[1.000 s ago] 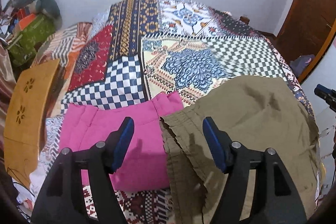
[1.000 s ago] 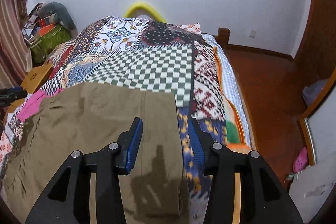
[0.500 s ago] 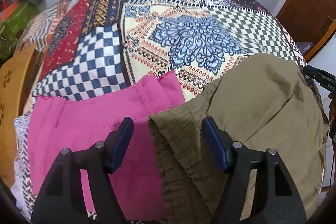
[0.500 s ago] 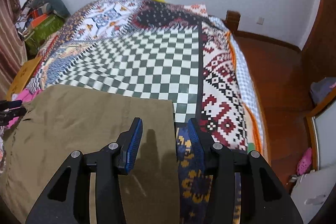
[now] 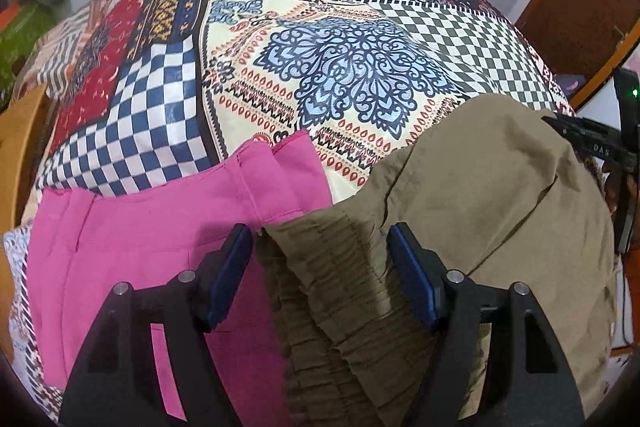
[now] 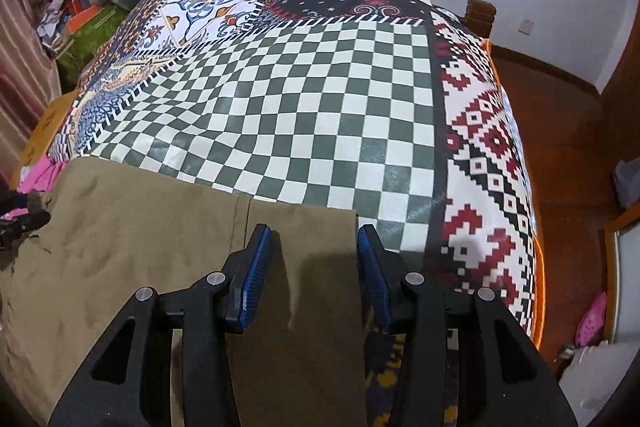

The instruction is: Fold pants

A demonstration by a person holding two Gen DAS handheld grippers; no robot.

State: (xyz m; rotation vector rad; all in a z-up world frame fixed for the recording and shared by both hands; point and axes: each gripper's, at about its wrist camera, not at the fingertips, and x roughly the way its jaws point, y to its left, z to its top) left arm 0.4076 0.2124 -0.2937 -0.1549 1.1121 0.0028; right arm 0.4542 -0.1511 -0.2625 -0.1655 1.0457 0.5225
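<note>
Our left tongs [image 5: 320, 259] gape above the olive pants' [image 5: 480, 211] gathered waistband, our right tongs [image 6: 314, 255] gape over the hem corner, both empty; the pants lie lengthwise across the bed [image 6: 320, 107]; the left could snag the adjoining pink garment [image 5: 140, 247].

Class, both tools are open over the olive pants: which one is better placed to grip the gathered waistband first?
The left tool: its open fingers straddle the olive pants' gathered waistband. The right tool hangs over the hem.
</note>
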